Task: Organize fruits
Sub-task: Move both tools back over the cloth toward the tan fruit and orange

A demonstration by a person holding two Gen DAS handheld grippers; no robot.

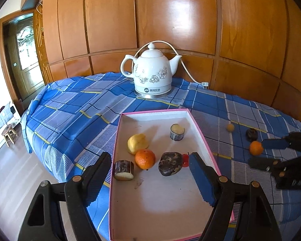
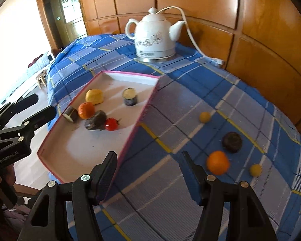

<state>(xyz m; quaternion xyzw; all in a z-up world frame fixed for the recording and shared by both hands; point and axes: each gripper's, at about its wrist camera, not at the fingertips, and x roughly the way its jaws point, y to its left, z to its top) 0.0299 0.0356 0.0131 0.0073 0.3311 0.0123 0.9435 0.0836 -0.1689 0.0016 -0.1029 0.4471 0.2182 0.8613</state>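
The pink-rimmed tray [image 1: 118,140] lies on the checked blue cloth [image 1: 70,104] of the desk, in front of the white electric kettle [image 1: 152,74]. It already holds a yellow fruit [image 1: 137,143], an orange [image 1: 144,159], a dark wrinkled fruit [image 1: 169,163], a small red fruit [image 2: 111,124] and two cut dark-skinned pieces [image 1: 124,170] [image 1: 177,131].

Still out on the cloth, to the right of the tray, are a loose orange [image 2: 217,162], a dark round fruit [image 2: 232,141] and two small yellow fruits [image 2: 204,117] [image 2: 255,170].

The left gripper [image 1: 150,176] hovers over the near part of the tray, jaws wide apart and holding nothing. The right gripper [image 2: 148,172] is likewise spread wide and empty, pointing at bare cloth just right of the tray, with the loose orange off beyond its right finger [image 2: 192,172].

The likely trouble is rolling: the round fruits sit on soft cloth, and a finger nudging the loose orange sideways could send it into the dark round fruit or toward the desk's edge. The left finger [image 2: 104,174] of the right gripper is also close to the tray's wall and could catch or shift it.
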